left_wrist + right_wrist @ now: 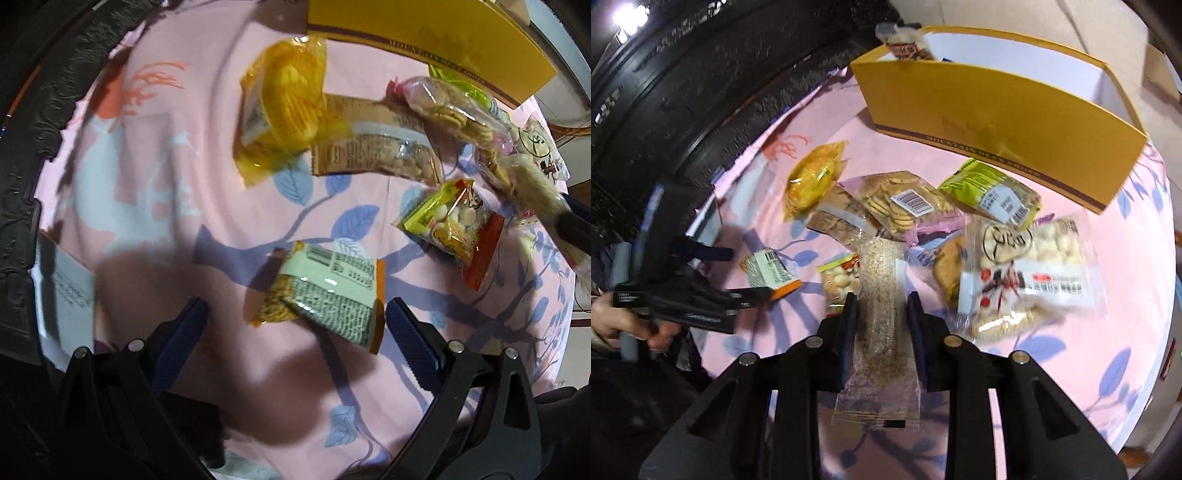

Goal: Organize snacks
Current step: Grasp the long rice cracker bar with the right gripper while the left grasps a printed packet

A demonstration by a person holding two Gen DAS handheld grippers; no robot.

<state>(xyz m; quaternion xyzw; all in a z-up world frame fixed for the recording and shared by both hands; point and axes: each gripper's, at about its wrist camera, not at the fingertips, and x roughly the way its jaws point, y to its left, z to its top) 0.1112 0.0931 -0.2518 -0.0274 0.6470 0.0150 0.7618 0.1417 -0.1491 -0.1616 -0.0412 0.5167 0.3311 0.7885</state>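
The right gripper (881, 306) is clamped on a clear-wrapped sesame bar (879, 314), near the pile of snack packets (912, 206) (the yellow box (997, 122) stands beyond). The left gripper (295, 314) hangs wide open, straddling a green noodle packet (325, 295) on the pink cloth (147, 166).

One yellow box (997, 110) stands at twelve o'clock in the right wrist view, with one snack pack (905, 46) poking out of its top at eleven. On the pink cloth (1089, 350) I count about ten loose snack packets, though where they overlap the count is uncertain. One of them is a long sesame bar (882, 295) at centre. Two grippers show: one (748, 273) at nine o'clock, one (881, 299) at six.
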